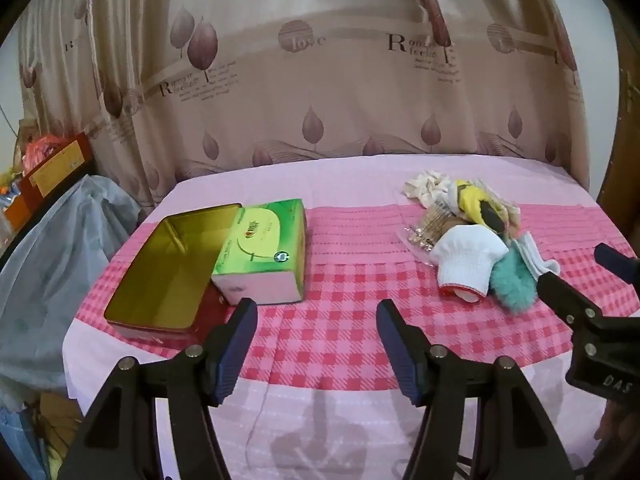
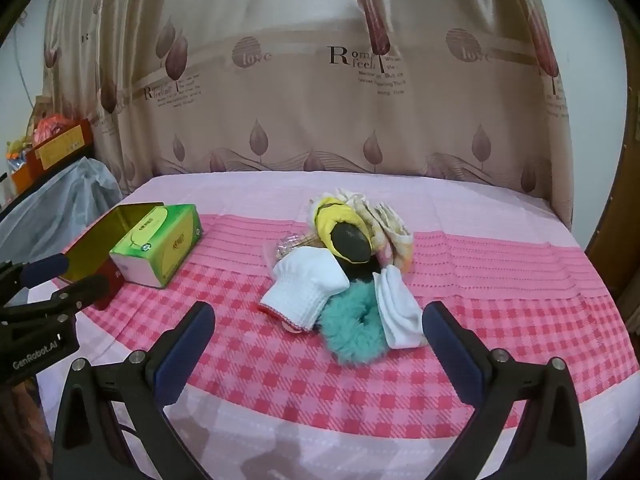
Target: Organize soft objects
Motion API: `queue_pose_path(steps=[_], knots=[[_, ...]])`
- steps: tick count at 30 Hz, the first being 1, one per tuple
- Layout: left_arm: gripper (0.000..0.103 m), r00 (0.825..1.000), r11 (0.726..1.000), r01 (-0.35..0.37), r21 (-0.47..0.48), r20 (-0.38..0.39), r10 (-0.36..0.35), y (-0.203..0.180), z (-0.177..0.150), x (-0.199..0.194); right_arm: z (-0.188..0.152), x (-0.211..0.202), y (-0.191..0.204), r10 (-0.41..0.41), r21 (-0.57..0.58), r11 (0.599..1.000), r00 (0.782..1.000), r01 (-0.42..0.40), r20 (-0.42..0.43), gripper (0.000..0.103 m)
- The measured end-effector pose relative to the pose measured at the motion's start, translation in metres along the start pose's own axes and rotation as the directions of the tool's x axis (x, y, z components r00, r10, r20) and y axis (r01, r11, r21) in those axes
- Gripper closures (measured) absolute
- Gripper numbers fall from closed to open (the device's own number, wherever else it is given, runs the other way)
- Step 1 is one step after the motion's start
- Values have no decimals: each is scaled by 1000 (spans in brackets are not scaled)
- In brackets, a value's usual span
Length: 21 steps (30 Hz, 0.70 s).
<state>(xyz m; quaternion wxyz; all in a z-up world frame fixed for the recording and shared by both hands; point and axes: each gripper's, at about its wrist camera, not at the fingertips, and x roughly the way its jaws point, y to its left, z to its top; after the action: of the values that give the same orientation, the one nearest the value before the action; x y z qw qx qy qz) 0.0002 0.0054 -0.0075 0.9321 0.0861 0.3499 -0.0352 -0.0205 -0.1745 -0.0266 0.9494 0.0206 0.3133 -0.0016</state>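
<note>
A pile of soft things lies on the pink checked cloth: a white knitted sock (image 2: 306, 294) (image 1: 468, 262), a teal fluffy scrunchie (image 2: 352, 330) (image 1: 510, 280), a folded white sock (image 2: 400, 316), a yellow and black cloth (image 2: 344, 232) (image 1: 482, 206) and cream fabric (image 2: 394, 224) (image 1: 426, 188). An open gold tin (image 1: 160, 272) (image 2: 94, 248) lies at the left beside a green tissue box (image 1: 264, 248) (image 2: 160, 246). My left gripper (image 1: 316, 344) is open and empty over the cloth. My right gripper (image 2: 318, 354) is open and empty, just short of the scrunchie.
A clear packet of small sticks (image 1: 424, 232) lies under the pile. A patterned curtain (image 1: 320, 80) hangs behind the table. A grey plastic-covered heap (image 1: 52, 248) and an orange box (image 1: 52, 168) stand at the left. The table's edge (image 2: 560, 216) drops off at the right.
</note>
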Motion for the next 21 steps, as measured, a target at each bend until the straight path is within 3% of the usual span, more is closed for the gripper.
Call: queue_pose_path(steps=[11, 21], knots=[[40, 999, 999, 20, 24, -42, -19, -5, -4, 4, -1, 1, 0, -4, 2, 1000, 1000, 4, 2, 0], [40, 998, 1000, 1, -15, -66, -2, 3, -5, 7, -1, 0, 0, -2, 5, 1000, 1000, 2, 1, 0]])
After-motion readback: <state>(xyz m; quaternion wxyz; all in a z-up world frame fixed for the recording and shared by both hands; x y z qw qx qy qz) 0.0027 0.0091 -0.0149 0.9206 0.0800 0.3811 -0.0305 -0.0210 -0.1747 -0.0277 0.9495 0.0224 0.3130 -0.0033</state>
